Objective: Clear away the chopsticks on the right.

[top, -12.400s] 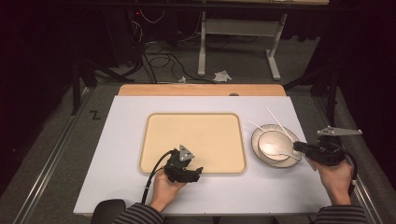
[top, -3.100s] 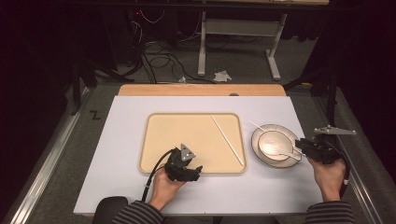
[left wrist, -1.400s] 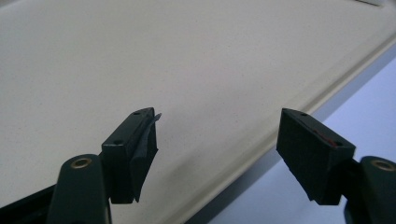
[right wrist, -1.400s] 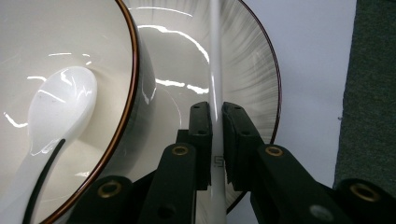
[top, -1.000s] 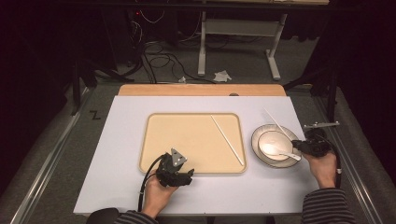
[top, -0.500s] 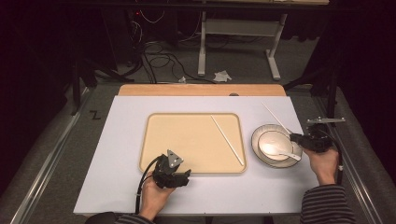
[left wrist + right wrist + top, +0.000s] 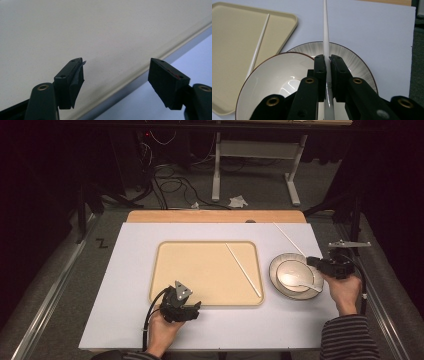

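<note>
High view is showing the right tool (image 7: pixel 314 261) now gripping a white chopstick (image 7: pixel 289 239) that a second ago was lying slanted across the white surface (image 7: pixel 125 270) beyond the plate (image 7: pixel 276 275); the stick's far end is now pointing toward the back edge of the surface, while the right hand (image 7: pixel 344 287) has barely shifted from beside the plate's right rim. The second chopstick (image 7: pixel 243 270) is lying diagonally on the right part of the beige tray (image 7: pixel 200 270), as it was three seconds ago, whereas in the oldest picture both sticks were off the tray near the plate. In the right gripper view the two black jaws are pressing tightly on the chopstick (image 7: pixel 326 37), which is running straight away over the bowl (image 7: pixel 274 80) sitting on the plate (image 7: pixel 359 62). The left hand (image 7: pixel 162 330) is resting at the tray's near edge, slightly nearer the person than a second ago, its left tool (image 7: pixel 182 306) aimed at the tray. In the left gripper view the jaws are standing wide apart over the tray's rim (image 7: pixel 140 72), holding nothing.
</note>
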`<state>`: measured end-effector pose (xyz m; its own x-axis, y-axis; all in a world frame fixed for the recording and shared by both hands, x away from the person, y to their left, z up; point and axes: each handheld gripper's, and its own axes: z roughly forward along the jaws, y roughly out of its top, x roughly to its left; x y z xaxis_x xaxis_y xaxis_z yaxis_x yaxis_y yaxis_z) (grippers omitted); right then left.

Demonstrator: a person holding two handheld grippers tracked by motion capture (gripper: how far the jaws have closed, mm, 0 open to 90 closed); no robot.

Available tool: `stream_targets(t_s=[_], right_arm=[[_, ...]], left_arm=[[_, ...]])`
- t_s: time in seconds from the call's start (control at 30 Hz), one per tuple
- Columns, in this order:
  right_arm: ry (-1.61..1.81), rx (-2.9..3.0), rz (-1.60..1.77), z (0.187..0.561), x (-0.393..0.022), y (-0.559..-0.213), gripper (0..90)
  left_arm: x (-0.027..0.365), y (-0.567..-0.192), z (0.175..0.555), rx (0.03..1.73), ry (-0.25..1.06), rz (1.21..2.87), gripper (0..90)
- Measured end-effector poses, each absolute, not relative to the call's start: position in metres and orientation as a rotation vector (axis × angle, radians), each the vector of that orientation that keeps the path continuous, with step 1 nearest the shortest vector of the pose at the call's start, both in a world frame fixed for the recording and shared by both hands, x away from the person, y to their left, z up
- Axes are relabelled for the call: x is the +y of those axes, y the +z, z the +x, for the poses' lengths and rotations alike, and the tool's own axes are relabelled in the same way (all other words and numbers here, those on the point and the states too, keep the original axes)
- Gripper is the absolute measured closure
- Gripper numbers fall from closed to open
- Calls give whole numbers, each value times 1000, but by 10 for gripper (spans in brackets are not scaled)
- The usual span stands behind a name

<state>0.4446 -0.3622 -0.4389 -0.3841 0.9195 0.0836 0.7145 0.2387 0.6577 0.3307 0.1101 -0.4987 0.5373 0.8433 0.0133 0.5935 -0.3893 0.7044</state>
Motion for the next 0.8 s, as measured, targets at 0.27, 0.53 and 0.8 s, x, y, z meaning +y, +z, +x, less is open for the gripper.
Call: stream_targets(t_s=[0.27,0.53,0.8], right_arm=[[953,2187,1465,446,-354,-429,852],[1032,2189,1443,445,-349,-420,852],[1047,2189,1429,441,-345,-416,853]], left_arm=[[115,-498,328,1173,503,2116,289],[117,-498,328,1181,503,2107,289],[118,-498,330,1182,494,2105,290]])
